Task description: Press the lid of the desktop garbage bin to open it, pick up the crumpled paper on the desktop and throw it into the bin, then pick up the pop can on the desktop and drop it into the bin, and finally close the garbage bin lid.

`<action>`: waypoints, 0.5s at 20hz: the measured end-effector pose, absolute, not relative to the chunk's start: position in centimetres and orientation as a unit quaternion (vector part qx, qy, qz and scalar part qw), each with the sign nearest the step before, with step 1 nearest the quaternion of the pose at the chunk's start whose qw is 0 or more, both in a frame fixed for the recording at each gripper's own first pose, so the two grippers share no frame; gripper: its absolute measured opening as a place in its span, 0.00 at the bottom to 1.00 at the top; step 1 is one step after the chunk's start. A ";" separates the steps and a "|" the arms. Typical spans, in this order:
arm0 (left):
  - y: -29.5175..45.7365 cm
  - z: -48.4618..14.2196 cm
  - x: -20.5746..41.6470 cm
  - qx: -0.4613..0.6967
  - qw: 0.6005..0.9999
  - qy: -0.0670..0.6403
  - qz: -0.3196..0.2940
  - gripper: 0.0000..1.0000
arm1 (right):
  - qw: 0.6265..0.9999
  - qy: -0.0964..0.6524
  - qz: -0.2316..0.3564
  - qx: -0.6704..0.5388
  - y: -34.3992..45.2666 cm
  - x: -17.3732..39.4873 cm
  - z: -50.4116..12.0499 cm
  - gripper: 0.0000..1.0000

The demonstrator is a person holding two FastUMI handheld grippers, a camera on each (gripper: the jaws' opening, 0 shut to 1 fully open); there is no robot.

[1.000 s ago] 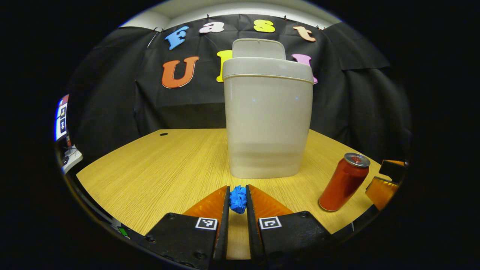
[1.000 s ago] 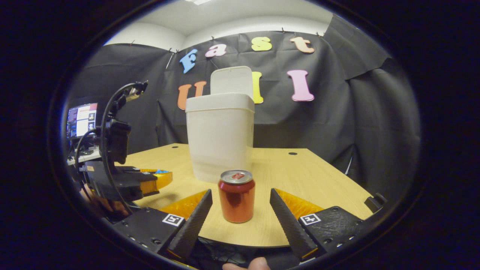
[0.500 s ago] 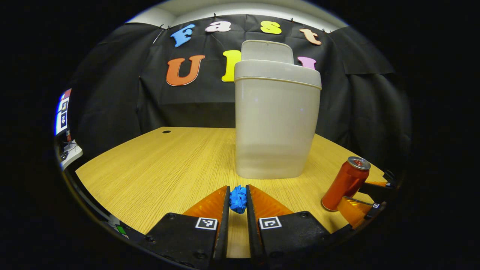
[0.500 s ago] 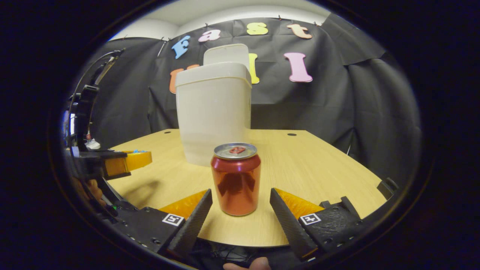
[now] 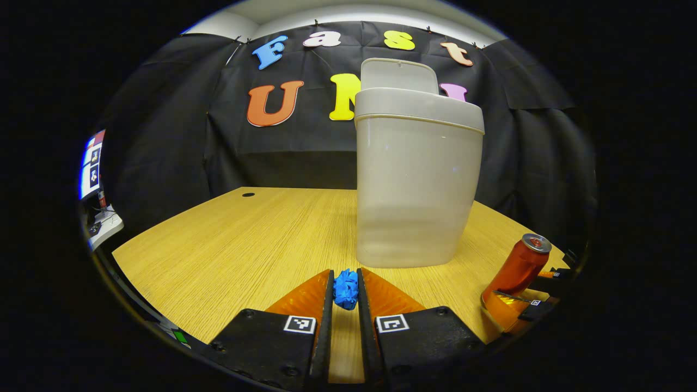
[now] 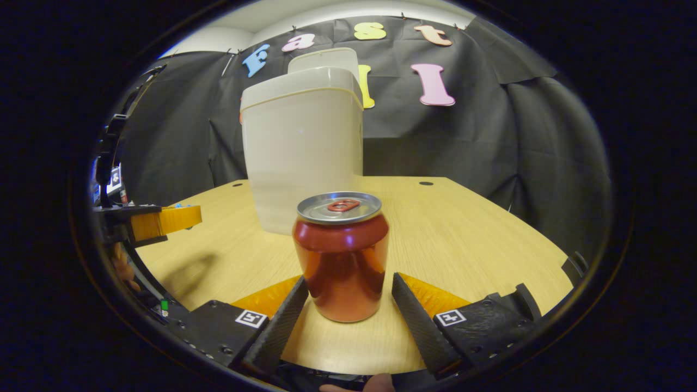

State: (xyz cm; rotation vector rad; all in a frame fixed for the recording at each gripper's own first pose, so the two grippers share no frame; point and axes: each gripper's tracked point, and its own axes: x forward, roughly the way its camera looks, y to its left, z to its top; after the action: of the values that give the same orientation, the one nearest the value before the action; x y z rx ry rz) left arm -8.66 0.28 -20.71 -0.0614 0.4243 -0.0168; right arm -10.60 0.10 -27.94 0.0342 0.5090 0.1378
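Spreading ahead of both grippers lay a pale wood-grain desktop [image 5: 228,245], black cloth walling it behind, a lit monitor [image 5: 90,169] at far left; the left gripper [image 5: 345,291] was clenched on the blue crumpled paper [image 5: 346,289], raised off the wood; the beige garbage bin [image 5: 416,179] stood ahead and right of it, lid [image 5: 400,75] up; the right gripper [image 6: 348,296] was spread wide, the red pop can [image 6: 342,256] upright between its fingers, apparently untouched.
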 end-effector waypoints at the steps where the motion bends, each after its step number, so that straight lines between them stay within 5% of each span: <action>1: 0.4 -20.4 -8.4 -0.030 0.977 0.209 -0.007 0.27 | 0.965 0.253 0.069 0.017 0.2 -10.5 -28.1 0.96; 10: 0.6 -14.3 -5.2 -0.020 0.990 0.140 -0.009 0.27 | 0.965 0.252 0.067 0.020 0.1 -10.4 -27.6 0.82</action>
State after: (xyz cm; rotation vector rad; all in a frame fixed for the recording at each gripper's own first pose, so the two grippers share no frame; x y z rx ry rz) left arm -5.19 0.56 -14.28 -0.0402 0.2817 -0.0186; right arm -10.41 0.08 -27.62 0.0395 0.5105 0.1364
